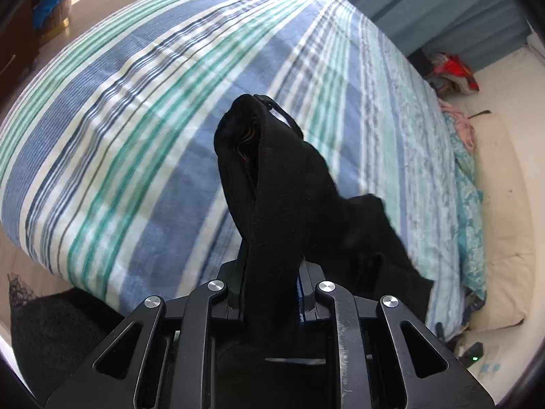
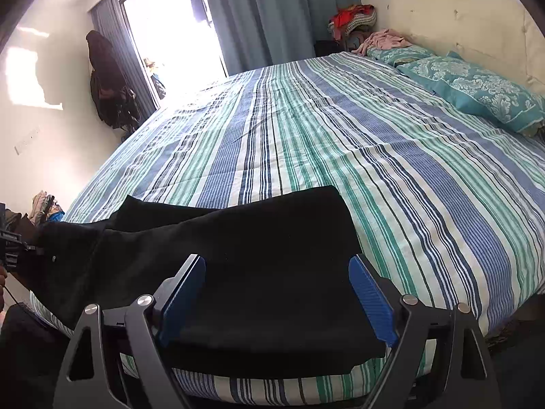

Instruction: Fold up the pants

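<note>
The left gripper (image 1: 269,272) pinched a bunched fold of the black fabric pants (image 2: 238,255). The right gripper (image 2: 277,300) hung wide apart over them on the blue-and-green striped bedspread (image 2: 374,170).

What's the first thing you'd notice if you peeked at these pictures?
The black pants jump out, lying dark across the near edge of the bright blue-and-green striped bedspread. The left tongs are shut on a bunched-up part of them, while the right tongs hang open above the other end. Teal patterned pillows sit at the headboard.

A home bedroom: a bed (image 2: 374,156) under a striped cover, teal pillows (image 2: 477,92), and window curtains (image 2: 272,10).
</note>
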{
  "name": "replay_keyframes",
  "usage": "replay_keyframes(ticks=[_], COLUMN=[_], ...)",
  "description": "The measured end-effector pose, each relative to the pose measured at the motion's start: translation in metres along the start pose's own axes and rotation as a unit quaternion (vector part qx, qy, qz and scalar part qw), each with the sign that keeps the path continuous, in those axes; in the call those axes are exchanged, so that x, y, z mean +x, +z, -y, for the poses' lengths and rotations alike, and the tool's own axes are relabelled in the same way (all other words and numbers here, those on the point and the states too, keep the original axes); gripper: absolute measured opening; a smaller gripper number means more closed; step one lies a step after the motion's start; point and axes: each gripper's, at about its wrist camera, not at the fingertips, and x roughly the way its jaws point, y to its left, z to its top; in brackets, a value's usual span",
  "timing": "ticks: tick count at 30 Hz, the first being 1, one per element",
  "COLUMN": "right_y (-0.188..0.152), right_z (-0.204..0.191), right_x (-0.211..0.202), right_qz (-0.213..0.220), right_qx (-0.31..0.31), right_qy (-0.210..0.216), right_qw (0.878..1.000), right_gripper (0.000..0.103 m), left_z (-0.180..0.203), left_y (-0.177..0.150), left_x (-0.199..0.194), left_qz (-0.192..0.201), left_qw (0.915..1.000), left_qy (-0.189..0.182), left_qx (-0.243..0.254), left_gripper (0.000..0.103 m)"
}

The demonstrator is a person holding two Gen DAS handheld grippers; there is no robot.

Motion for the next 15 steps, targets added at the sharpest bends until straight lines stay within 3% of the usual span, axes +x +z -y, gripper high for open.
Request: replay_keyframes(ticks=[4,8,12,14,15], right_y=[0.007,0.013,0.014,0.014,0.013], right_z=[0.008,0.021,0.042,0.053,0.059], right_x=[-0.006,-0.01,-0.018,-0.024,-0.027], right_qz=[0.017,0.029,0.041,0.049,0.054], right_qx=[0.02,0.046,0.083,0.103,0.113], right_qy=[0.008,0.009,-0.003,-0.011,-0.014], right_qw=[1.0,0.998,0.996,0.993,0.992], right_gripper=[0.086,0.086,0.086,0.086,0.086], left_z=[0.088,0.179,0.242,0.26,0.265], left_y=[-0.02,-0.051,-0.089,-0.106,-0.112], left_x=[-0.02,0.011,0.086,0.131,0.151], left_qz=[-0.003,-0.016,-0.038,-0.05,-0.075], left_qw=[0.9973,0.9915,0.9892,0.9866,0.9832], left_qy=[-0.061,-0.091,-0.062,-0.035,-0.032], left_qx=[0.041,0.092,0.127,0.151,0.164], left_gripper=[0.018,0.018,0.02,0.029,0.039])
